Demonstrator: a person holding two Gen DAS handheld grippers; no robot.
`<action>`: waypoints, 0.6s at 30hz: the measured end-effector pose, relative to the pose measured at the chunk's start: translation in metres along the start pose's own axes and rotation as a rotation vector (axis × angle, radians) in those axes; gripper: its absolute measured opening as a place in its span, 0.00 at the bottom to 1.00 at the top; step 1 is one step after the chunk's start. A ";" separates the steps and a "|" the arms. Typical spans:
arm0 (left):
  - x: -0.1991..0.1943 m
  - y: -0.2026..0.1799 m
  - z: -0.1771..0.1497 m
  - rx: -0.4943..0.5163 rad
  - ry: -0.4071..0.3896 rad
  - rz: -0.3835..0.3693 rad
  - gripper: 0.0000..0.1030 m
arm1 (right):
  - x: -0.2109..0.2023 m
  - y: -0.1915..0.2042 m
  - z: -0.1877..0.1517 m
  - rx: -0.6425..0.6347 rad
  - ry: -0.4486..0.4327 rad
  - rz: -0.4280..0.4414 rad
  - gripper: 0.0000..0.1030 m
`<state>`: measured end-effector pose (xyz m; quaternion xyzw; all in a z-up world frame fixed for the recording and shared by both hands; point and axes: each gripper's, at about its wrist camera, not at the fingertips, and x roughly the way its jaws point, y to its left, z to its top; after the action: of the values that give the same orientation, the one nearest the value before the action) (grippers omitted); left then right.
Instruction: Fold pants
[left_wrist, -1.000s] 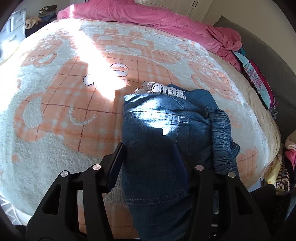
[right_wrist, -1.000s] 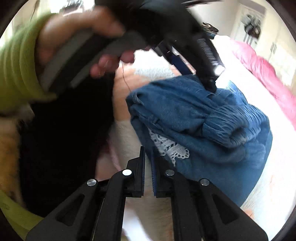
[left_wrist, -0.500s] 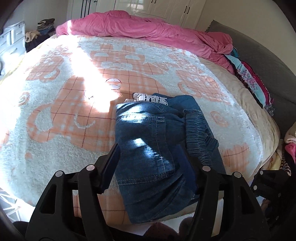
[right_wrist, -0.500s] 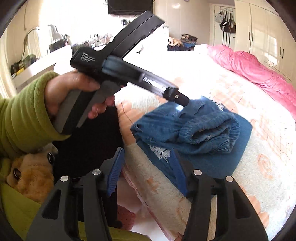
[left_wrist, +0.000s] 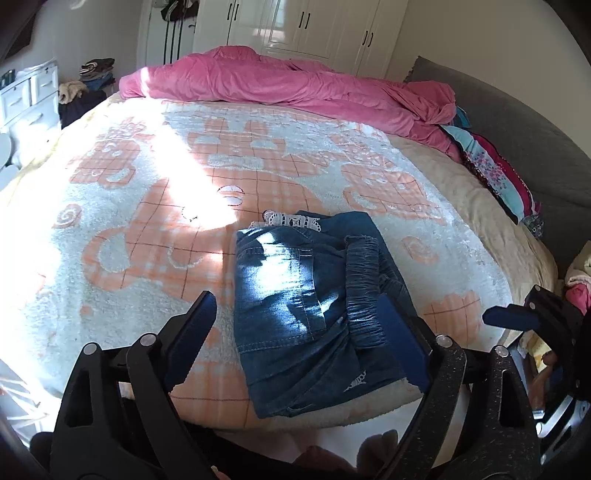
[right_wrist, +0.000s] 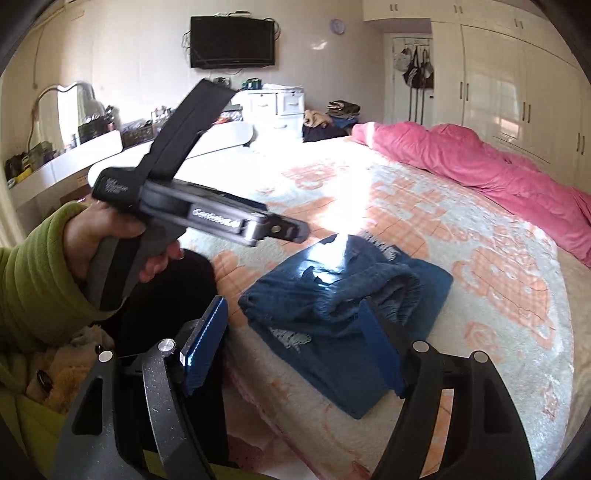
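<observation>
Pants (left_wrist: 314, 314), blue denim, lie as a folded packet on the patterned blanket (left_wrist: 110, 229) at the near edge of the bed, toward 6 o'clock in the left wrist view and just past our fingertips there. In the right wrist view they sit a little below centre.

Our left gripper (left_wrist: 299, 332) has its jaws opening; the packet shows through the gap, but the pads stand clear of the cloth and grip nothing. Our right gripper (right_wrist: 295, 347) is likewise opening, its blue pads (right_wrist: 205, 343) apart with nothing pressed between them.

We judge the fold to be close to finished, and we see three risks. The packet rests close to the mattress edge at 6 o'clock, so a brush from either gripper could drag it off. The gathered elastic waistband (left_wrist: 364, 291) bulges on top toward 3 o'clock and may spring the top layer loose. A lace trim (left_wrist: 291, 221) pokes out at 12 o'clock, and an open finger could snag it.

In the left wrist view the packet's long axis runs from 12 to 6 o'clock, tilting slightly toward 5. The lace end points away from us, at 12, with the waistband running alongside that axis.
</observation>
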<state>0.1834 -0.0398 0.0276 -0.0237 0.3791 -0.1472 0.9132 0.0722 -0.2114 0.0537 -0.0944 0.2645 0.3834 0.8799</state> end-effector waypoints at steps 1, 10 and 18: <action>-0.002 -0.001 0.000 0.002 -0.005 0.004 0.84 | -0.003 -0.003 0.001 0.011 -0.009 -0.017 0.72; -0.013 -0.002 -0.001 0.005 -0.029 0.024 0.90 | -0.019 -0.033 0.005 0.124 -0.082 -0.145 0.79; -0.008 0.007 -0.004 -0.018 -0.019 0.042 0.91 | -0.019 -0.051 0.003 0.186 -0.084 -0.199 0.81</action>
<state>0.1772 -0.0307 0.0290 -0.0252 0.3721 -0.1242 0.9195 0.0995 -0.2575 0.0646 -0.0221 0.2511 0.2715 0.9288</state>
